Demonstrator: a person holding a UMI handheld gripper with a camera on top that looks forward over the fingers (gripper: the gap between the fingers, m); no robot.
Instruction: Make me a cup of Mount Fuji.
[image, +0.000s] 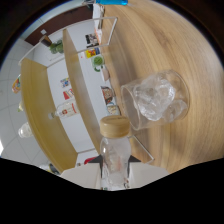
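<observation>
Clear bottle (114, 150) with tan cap sits right ahead of claw. Glass (155, 99) of ice just beyond. Claw's state: cannot tell.

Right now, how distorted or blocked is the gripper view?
Gripper view: strong fisheye, so the wooden counter curves and the scene sits rotated; a black band hides the bottom, fingers included; the cork-lidded bottle close ahead looks soft; the glass of ice shows bright highlights.
</observation>
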